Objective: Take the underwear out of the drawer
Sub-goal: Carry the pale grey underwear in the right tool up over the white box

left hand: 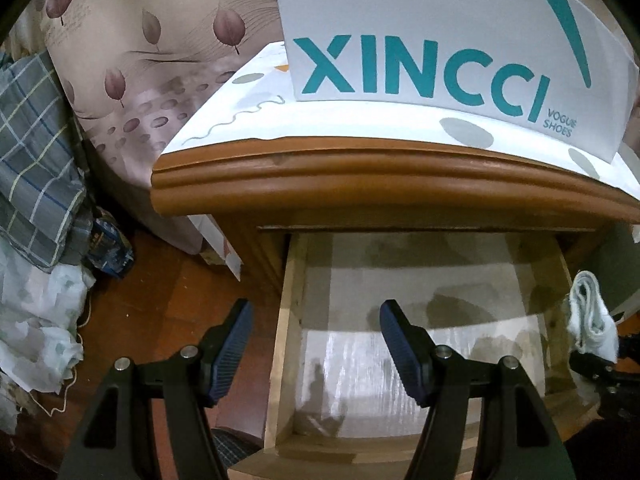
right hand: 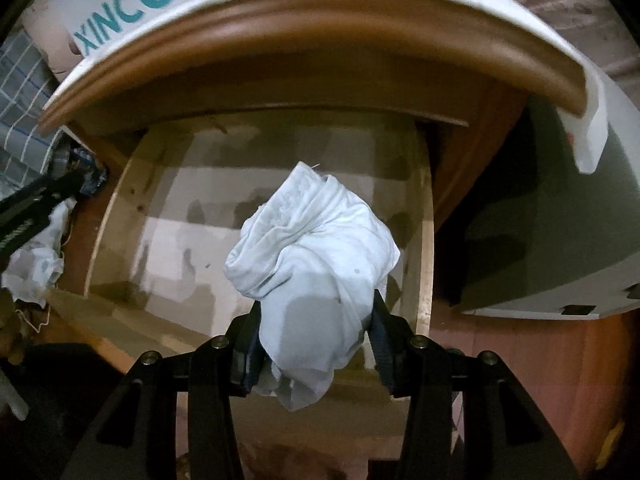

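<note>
The white underwear (right hand: 316, 264) is bunched up between the pads of my right gripper (right hand: 316, 340), which is shut on it and holds it above the pulled-out wooden drawer (right hand: 424, 240). The left wrist view shows the same underwear (left hand: 590, 316) at the right edge, beside the drawer's right wall. My left gripper (left hand: 316, 350) stands open over the drawer's left wall (left hand: 286, 320), one finger outside it, one over the bare lined bottom. Nothing is between its pads. The drawer's inside shows no other clothing.
The drawer belongs to a brown wooden nightstand (left hand: 360, 176) topped with a patterned white cloth and a white shoe box (left hand: 440, 40). A bed with a leaf-print sheet (left hand: 152, 60), plaid fabric (left hand: 36, 152) and white cloth (left hand: 36, 320) lie to the left on a red-brown floor.
</note>
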Available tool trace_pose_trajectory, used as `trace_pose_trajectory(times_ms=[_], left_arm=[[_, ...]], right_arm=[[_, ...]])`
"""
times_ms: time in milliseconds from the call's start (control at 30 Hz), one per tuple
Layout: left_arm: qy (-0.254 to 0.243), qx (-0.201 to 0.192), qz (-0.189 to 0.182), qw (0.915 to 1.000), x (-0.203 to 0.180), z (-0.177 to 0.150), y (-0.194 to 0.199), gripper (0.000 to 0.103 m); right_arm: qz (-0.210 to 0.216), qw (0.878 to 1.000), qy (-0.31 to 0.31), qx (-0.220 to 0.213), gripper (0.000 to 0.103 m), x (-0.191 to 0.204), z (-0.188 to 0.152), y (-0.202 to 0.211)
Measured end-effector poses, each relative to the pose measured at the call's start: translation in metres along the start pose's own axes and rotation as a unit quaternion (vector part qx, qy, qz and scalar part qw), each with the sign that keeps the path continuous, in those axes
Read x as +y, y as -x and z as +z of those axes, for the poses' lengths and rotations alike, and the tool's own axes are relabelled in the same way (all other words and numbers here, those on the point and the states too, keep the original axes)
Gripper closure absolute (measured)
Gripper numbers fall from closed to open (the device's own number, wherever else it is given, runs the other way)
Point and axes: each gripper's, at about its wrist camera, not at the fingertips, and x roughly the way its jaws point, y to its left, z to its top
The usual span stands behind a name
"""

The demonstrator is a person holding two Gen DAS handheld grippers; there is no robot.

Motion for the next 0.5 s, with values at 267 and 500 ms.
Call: trace_pose_trajectory(times_ms=[267,500], left_arm=[[-0.004,-0.003,0.007,1.0,-0.001,0.001,0.004,0.036],[0.001,-0.001,0.002,1.0,0.001,0.002,0.004,0.036]], right_arm=[[0.002,1.0,0.009,-0.028,0.06,0.01,0.01,0.044],[0.01,0.998,0.014,-0.054,0.06,0.014,0.026,0.088]])
